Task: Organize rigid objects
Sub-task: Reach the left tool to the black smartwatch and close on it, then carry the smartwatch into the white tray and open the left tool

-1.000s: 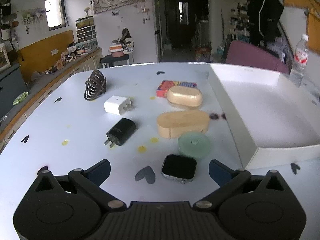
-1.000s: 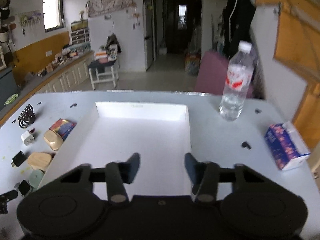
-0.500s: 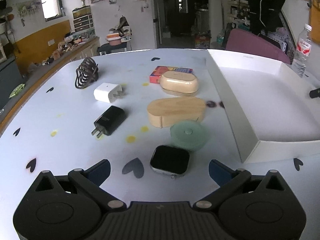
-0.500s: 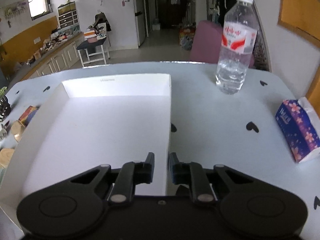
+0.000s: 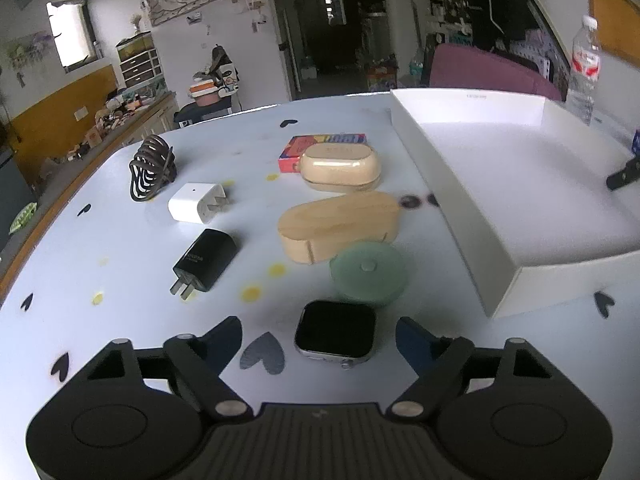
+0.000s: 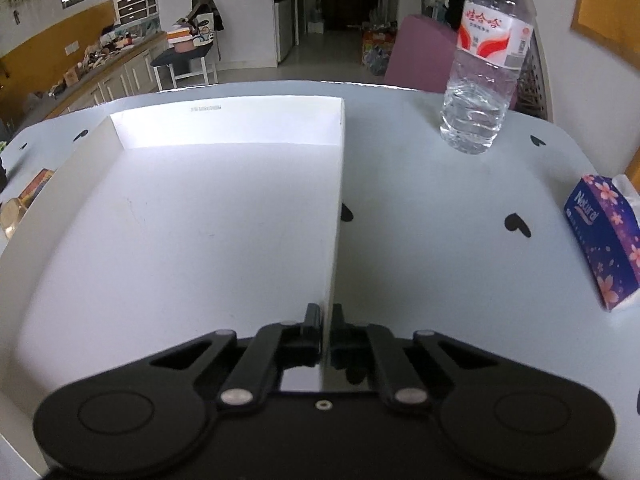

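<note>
Right gripper [image 6: 326,334] pinches the white box [image 6: 334,216] wall; left gripper [image 5: 319,340] – jaws apart, just been closing – sits around the watch [image 5: 335,330], not touching.

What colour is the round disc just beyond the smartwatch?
Pale green disc, seen best in the left wrist view.

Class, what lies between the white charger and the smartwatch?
The black charger lies between the white charger and the smartwatch, seen in the left wrist view.
</note>
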`<state>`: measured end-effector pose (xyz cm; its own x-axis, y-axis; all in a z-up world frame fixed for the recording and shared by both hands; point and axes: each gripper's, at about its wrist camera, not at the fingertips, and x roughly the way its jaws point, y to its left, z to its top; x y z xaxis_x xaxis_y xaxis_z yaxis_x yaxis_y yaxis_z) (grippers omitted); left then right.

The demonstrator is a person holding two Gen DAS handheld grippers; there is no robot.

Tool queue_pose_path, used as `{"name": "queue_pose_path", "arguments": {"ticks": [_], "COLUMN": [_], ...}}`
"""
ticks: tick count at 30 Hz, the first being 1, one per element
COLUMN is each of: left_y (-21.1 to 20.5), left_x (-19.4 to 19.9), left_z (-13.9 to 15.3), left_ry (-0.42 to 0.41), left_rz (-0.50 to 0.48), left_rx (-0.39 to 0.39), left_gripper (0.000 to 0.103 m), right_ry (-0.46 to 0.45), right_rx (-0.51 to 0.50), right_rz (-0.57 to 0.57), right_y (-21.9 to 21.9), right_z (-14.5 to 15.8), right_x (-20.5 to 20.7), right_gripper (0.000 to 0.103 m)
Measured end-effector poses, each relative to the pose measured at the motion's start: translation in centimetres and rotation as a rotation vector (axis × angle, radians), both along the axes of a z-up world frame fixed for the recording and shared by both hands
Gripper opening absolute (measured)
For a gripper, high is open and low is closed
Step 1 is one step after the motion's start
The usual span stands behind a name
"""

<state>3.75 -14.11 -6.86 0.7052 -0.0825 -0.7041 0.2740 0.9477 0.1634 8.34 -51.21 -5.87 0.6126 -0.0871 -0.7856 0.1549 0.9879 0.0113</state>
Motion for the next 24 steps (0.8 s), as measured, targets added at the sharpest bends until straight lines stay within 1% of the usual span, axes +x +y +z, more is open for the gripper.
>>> {"name": "queue_pose_path", "arguments": {"ticks": [2,6,9,13,16,17,21,23,24], "left_y": [0.0,0.0,-0.2,0.0,0.1,0.2,0.3,0.5,0.5], "left_x": [0.2,0.7,1.0,1.5,1.5,1.5,1.6,1.7,1.7], "left_z": [-0.2,-0.2,-0.4,-0.3,-0.3,-0.2,-0.1,-0.1,-0.1], "left_ry": [0.007,0.012,0.016,0.043,0.06,0.066,0.094,0.108,0.109], "left_rz": [-0.005,-0.035,-0.058,-0.069,-0.055,-0.046,0.002,0.019,0.026], "left_rx": [0.011,0.019,0.02,-0.03,-0.05,-0.052,-0.079,-0.111,-0.119], "left_gripper": [0.076,0.072,0.065,0.054,0.053,0.055,0.055,0.05,0.05], "right_ry": [0.006,0.021,0.02,0.025,0.022,0.022,0.021,0.021,0.021], "right_rx": [0.004,0.0,0.001,0.004,0.009,0.008,0.007,0.006,0.006], "right_rz": [0.001,0.023,0.031,0.027,0.024,0.024,0.024,0.025,0.025], "right_y": [0.0,0.2,0.3,0.2,0.1,0.1,0.1,0.0,0.0], "right_z": [0.1,0.4,0.5,0.3,0.2,0.2,0.1,0.1,0.1], "right_x": [0.0,-0.2,-0.4,-0.4,-0.4,-0.3,-0.3,-0.3,-0.3], "right_gripper": [0.005,0.006,0.006,0.006,0.006,0.006,0.006,0.006,0.006]}}
